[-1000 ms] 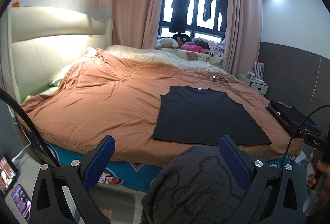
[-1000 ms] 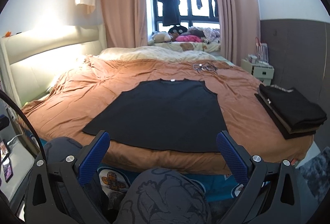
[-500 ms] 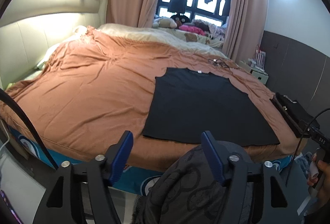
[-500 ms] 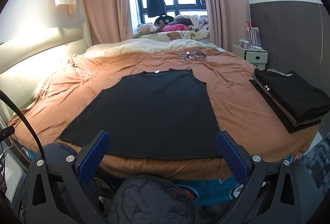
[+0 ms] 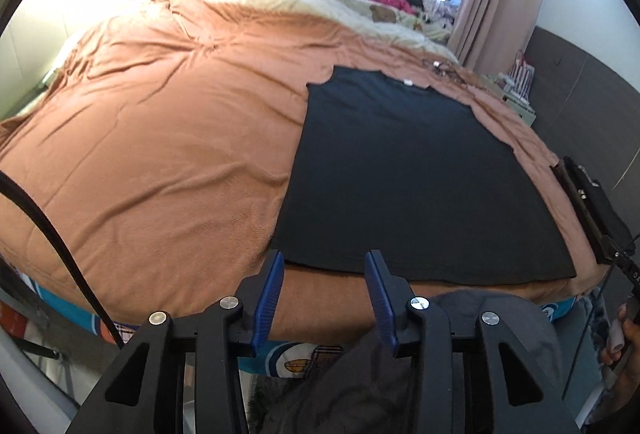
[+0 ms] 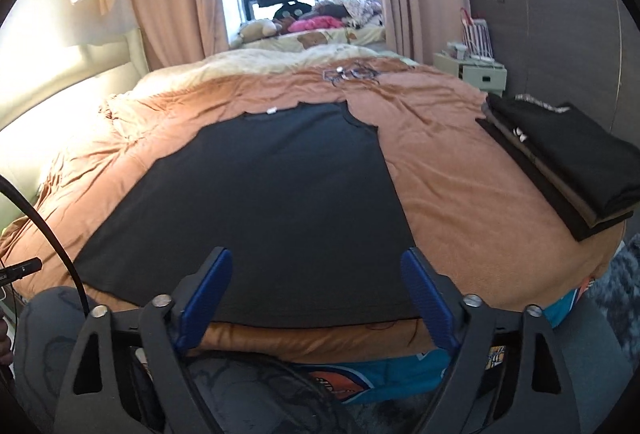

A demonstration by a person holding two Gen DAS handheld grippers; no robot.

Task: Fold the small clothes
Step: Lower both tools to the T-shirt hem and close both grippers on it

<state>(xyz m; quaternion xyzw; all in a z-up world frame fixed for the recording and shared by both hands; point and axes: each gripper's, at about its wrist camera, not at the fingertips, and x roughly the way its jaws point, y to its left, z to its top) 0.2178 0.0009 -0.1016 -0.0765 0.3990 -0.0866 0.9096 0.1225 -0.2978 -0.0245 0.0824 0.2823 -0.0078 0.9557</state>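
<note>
Bed (image 5: 160, 122): one black shirt (image 5: 400, 174) flat, one folded stack (image 6: 568, 162).

My left tool (image 5: 324, 292): black frame, ribbed blue pads, silver screw heads along the arms (four in sight). My right tool (image 6: 316, 298): same build. Black cable loops past each on the left. I wear dark grey printed trousers (image 5: 460, 366).
</note>
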